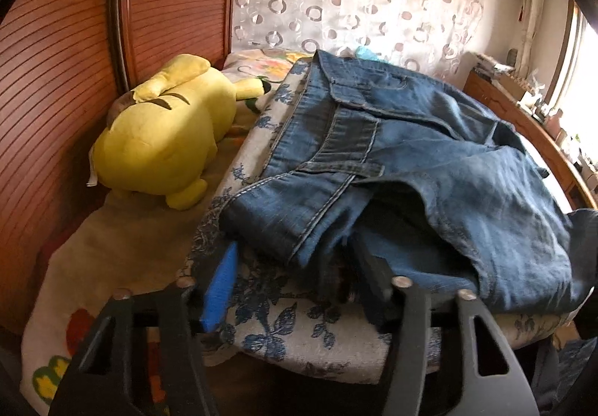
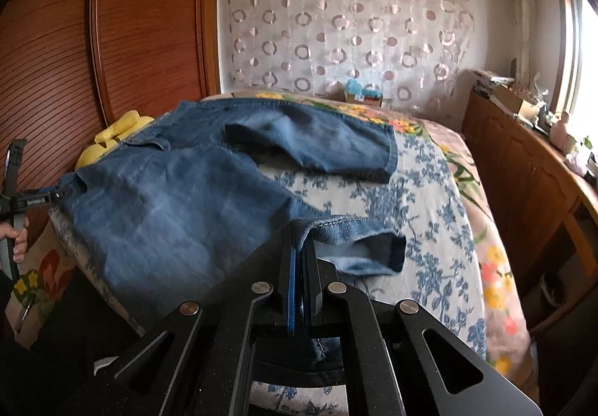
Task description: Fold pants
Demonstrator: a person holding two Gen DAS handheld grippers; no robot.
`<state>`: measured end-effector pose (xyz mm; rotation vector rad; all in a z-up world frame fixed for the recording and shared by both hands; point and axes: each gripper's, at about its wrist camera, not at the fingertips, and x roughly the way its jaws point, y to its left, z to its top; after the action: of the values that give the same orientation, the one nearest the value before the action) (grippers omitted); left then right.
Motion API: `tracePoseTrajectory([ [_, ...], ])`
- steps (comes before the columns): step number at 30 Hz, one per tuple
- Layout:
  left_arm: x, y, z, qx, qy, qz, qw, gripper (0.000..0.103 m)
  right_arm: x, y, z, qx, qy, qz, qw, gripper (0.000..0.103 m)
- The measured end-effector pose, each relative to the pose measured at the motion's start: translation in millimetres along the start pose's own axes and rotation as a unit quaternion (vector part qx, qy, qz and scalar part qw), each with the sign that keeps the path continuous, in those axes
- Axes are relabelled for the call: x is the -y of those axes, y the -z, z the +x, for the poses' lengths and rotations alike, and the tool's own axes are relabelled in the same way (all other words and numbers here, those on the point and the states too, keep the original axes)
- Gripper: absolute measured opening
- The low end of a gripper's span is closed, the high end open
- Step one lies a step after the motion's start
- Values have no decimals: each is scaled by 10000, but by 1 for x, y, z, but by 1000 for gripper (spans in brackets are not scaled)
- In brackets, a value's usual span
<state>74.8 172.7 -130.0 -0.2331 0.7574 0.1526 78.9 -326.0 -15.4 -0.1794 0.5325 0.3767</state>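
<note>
Since the blue denim pants [image 2: 175,214] are thick cotton with heavy seams, I expect them to hang with some weight, crease rather than flow, and hold a fold once pressed. They lie spread over the bed with the white-and-blue floral cover [image 2: 422,214], filling the middle of the right wrist view, one leg reaching toward the upper centre. My right tongs [image 2: 299,247] are closed on a leg hem at lower centre, a good hold because the doubled stitching will not slip. My left tongs [image 1: 295,277] sit at the waist end, low in the left wrist view, with the blue pad bare and the other finger under the denim; I cannot tell if they pinch it. The waistband [image 1: 355,124] is the firmest place to grip
</note>
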Motion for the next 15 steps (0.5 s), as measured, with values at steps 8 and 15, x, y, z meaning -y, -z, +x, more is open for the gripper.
tracePoseTrajectory([
  [8, 12, -11, -17, 297, 137, 80, 9994, 14, 6, -20, 0, -19, 130, 77, 9999, 2],
  [15, 19, -42, -43, 646, 357, 73, 9972, 12, 16, -38, -6, 217, 154, 167, 9995, 2],
])
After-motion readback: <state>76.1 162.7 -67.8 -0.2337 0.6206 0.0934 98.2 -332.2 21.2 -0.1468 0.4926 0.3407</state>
